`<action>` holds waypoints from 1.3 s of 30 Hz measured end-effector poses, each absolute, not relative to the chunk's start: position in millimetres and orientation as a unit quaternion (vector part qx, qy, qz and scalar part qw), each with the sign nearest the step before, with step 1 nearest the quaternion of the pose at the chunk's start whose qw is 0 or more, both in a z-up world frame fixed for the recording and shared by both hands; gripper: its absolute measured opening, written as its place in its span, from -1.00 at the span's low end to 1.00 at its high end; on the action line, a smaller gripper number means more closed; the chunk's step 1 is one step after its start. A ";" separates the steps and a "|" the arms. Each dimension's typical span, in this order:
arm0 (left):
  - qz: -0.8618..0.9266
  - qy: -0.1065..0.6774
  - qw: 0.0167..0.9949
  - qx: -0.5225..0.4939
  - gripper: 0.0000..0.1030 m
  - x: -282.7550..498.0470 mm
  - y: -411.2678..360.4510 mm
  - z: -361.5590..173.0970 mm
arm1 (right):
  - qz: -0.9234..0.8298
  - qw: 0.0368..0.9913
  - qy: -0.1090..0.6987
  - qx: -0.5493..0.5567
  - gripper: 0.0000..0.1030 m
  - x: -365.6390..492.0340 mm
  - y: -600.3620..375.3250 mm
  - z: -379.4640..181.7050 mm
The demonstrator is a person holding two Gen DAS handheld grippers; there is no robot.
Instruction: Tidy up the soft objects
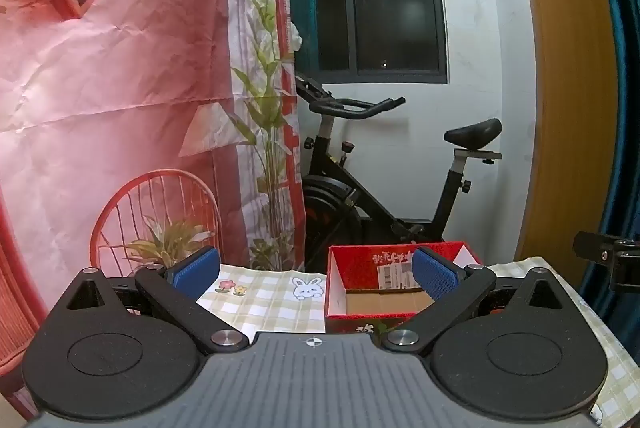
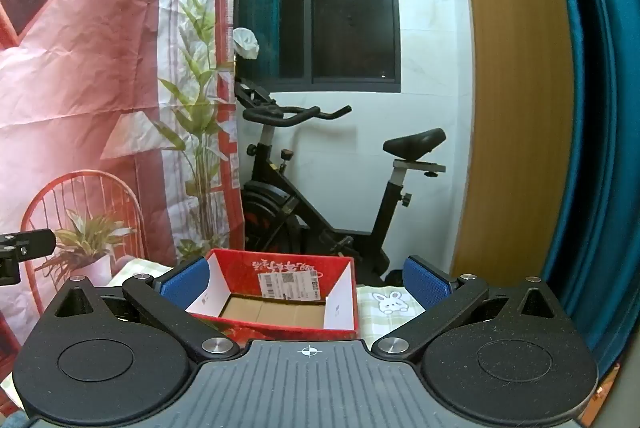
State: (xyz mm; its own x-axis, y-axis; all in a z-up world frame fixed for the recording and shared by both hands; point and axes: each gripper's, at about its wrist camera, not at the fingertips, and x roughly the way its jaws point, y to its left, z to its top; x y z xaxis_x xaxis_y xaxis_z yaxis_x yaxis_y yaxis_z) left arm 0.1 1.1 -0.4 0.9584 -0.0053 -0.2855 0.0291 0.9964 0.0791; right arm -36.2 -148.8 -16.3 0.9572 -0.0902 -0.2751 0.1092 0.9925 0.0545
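Both claws wide apart, red box empty, nothing sorted yet.
Left gripper hovers empty over the checked tablecloth; right gripper gapes at the red cardboard box mid-table. No soft objects in sight, so all is left. A barcode shipping label is unreadable, as are the box's printed characters.

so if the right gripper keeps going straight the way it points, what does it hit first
Most likely the red box. The right gripper is open and tilted slightly down, with the open box directly ahead between its blue pads, so it would probably meet the near wall or enter the empty inside. Depth is hard to judge here.
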 end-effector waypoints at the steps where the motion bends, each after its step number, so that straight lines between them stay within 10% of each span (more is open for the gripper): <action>1: -0.006 0.153 0.987 0.051 1.00 1.7 -0.4 -0.6 | -0.050 0.989 0.138 0.035 0.99 -36.2 -148.7 -16.3; 39: -0.007 0.156 0.987 0.035 1.00 2.7 1.1 -3.8 | -0.050 0.988 0.139 0.034 0.99 -36.5 -149.4 -17.0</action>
State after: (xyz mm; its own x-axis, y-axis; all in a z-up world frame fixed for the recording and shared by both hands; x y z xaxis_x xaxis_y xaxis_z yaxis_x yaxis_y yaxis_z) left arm 2.7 1.1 -3.8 0.9513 -0.0031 -0.3083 0.0249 0.9974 0.0670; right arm -36.5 -149.4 -17.0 0.9564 -0.0903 -0.2777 0.1091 0.9926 0.0530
